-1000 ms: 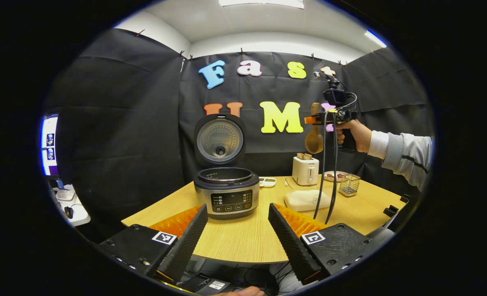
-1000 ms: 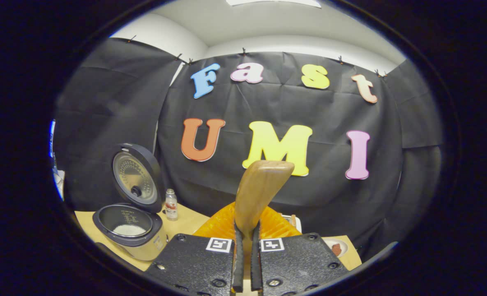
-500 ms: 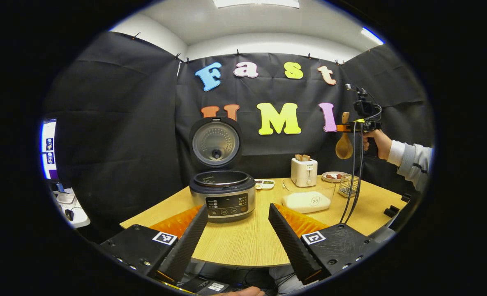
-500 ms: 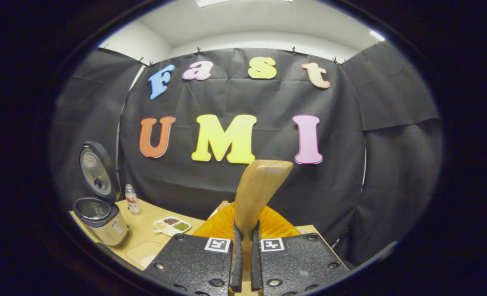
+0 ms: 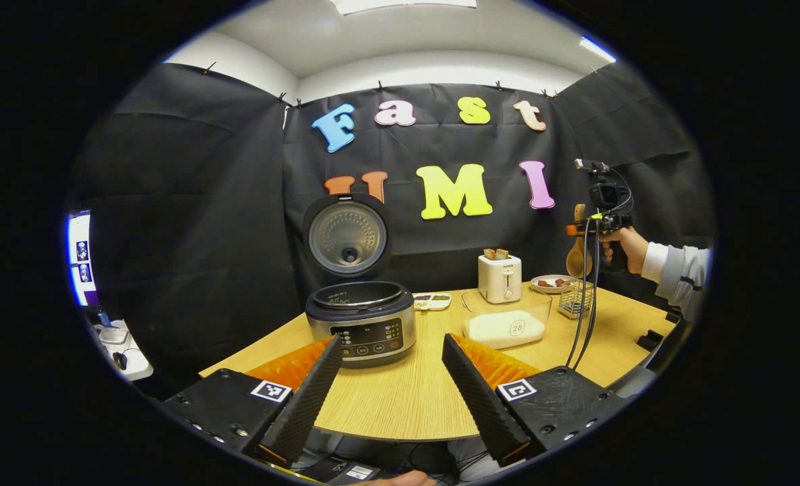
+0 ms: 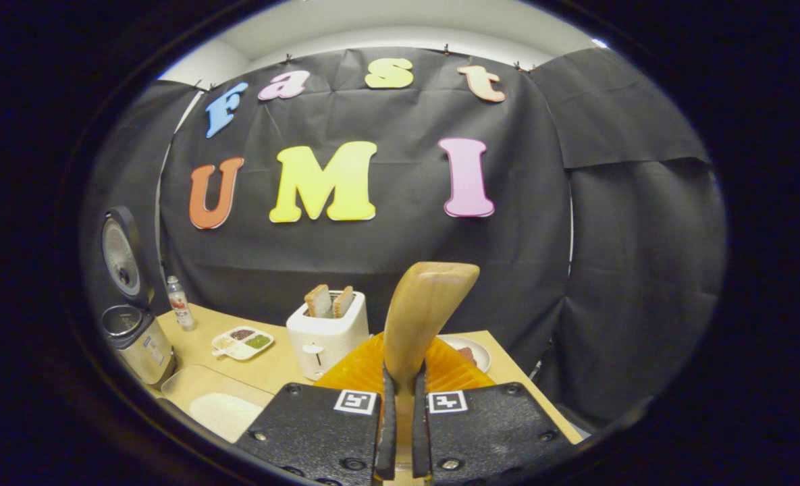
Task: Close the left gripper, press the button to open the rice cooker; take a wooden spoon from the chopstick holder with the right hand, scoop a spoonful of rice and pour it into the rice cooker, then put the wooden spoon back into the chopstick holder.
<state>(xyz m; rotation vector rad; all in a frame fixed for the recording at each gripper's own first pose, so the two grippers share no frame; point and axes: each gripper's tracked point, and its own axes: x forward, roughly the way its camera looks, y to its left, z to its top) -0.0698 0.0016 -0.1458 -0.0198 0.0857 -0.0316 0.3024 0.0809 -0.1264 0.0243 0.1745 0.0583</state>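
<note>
The wooden spoon [image 6: 421, 317] is clamped by its handle between the two fingers of the right gripper [image 6: 400, 432], the handle end sticking up past the pads. From across the table, the right gripper [image 5: 583, 231] hangs in the air above the wire chopstick holder [image 5: 574, 300], a hand [image 5: 624, 248] on its grip, and the spoon's bowl [image 5: 576, 261] points down just over the holder's rim. The left gripper [image 5: 389, 385] sits low at the near edge of the wooden table [image 5: 406, 398], its fingers spread wide apart with nothing between them. Beyond them stands the rice cooker [image 5: 360, 322] with its lid [image 5: 347, 235] swung upright. To its right lies a clear container of rice [image 5: 505, 320], then a white toaster [image 5: 499, 278] with bread in its slots and a small plate [image 5: 551, 283] behind the holder.
</note>
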